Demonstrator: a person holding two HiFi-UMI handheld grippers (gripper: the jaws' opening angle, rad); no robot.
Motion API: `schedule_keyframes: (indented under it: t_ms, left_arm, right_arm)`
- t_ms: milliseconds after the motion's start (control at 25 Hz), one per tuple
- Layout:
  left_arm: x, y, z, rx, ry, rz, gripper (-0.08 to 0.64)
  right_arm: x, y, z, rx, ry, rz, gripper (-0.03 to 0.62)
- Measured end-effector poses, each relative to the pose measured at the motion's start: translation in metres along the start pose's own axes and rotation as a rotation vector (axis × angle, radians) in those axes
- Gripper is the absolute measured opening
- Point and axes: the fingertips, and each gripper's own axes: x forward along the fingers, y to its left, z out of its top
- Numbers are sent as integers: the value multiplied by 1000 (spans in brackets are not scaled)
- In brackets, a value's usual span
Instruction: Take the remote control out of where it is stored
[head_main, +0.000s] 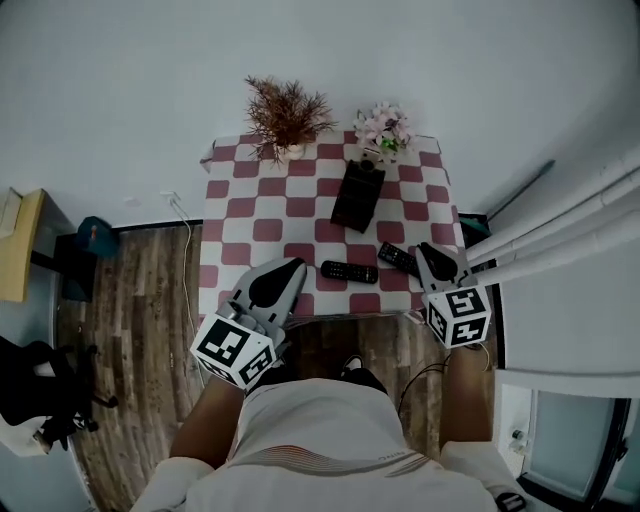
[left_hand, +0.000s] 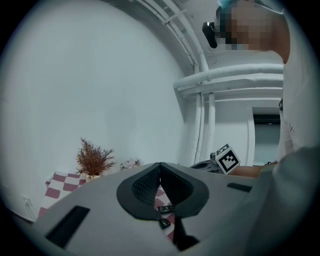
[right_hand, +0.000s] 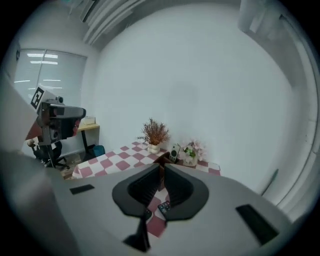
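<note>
Apparently done: remote control (head_main: 349, 271) and second remote (head_main: 398, 258) lie near of the black holder (head_main: 358, 195) on the table (head_main: 230, 232); left gripper (head_main: 289, 266) and right gripper (head_main: 432, 250) both closed, empty.

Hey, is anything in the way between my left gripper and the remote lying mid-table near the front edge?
Nothing visible. Only bare checkered cloth lies between the left gripper and that remote. The second remote lies on its far side, toward the right gripper.
</note>
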Motion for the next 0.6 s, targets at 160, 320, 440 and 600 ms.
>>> schedule_keyframes:
  t_ms: [160, 320, 440, 600]
  left_arm:
    - [3, -8, 12, 24, -18, -20, 9]
    - [2, -11, 23, 41, -37, -20, 9]
    - [-1, -11, 26, 55, -47, -11, 9]
    - [-3, -11, 25, 73, -34, -6, 8]
  right_arm:
    - [-26, 22, 31, 46, -169, 1, 35]
    - [-55, 31, 64, 121, -351, -14, 34]
    - [-67, 34, 77, 130, -414, -33, 32]
    - [-65, 40, 78, 151, -394, -1, 32]
